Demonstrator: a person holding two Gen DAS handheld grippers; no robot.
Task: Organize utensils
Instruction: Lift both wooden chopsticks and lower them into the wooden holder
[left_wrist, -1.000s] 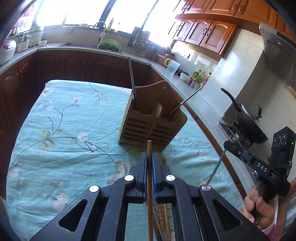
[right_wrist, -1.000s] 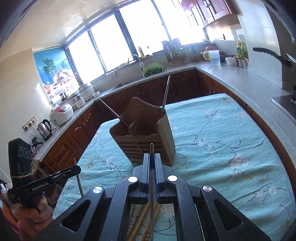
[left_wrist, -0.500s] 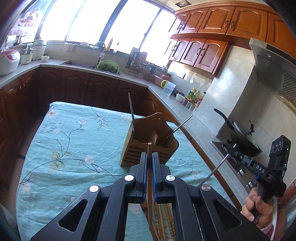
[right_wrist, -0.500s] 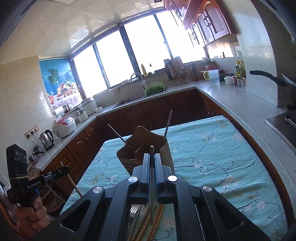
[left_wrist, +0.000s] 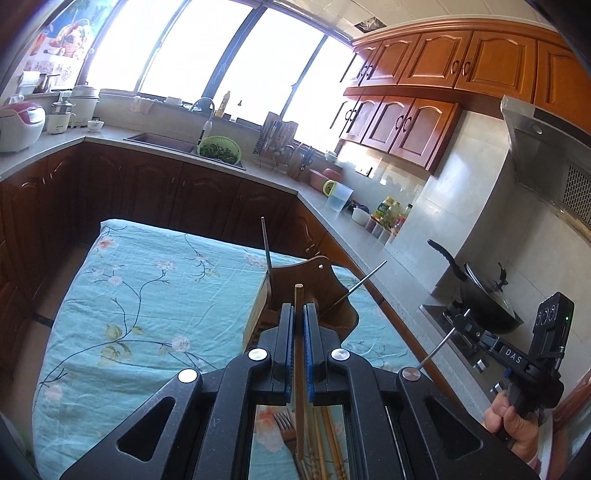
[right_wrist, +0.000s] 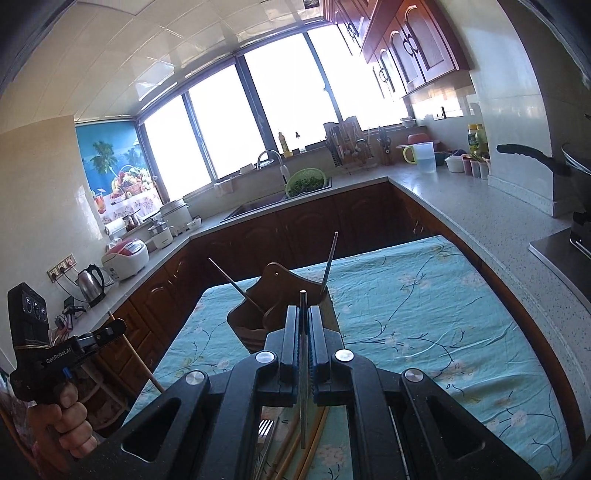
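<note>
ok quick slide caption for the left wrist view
Left tongs clamp a wooden chopstick upright before the wooden utensil holder on the floral cloth.

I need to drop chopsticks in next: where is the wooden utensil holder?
In both wrist views the wooden utensil holder stands on the floral tablecloth, straight ahead beyond the tongs, two metal utensils already sticking up from it.

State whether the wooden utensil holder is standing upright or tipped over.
Upright. The wooden utensil holder stands on its base on the tablecloth, open top upward, two metal chopsticks leaning out of it.

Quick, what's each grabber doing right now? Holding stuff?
Left gripper: closed, holding a wooden chopstick.
Right gripper: closed, holding a thin metal chopstick.
</note>
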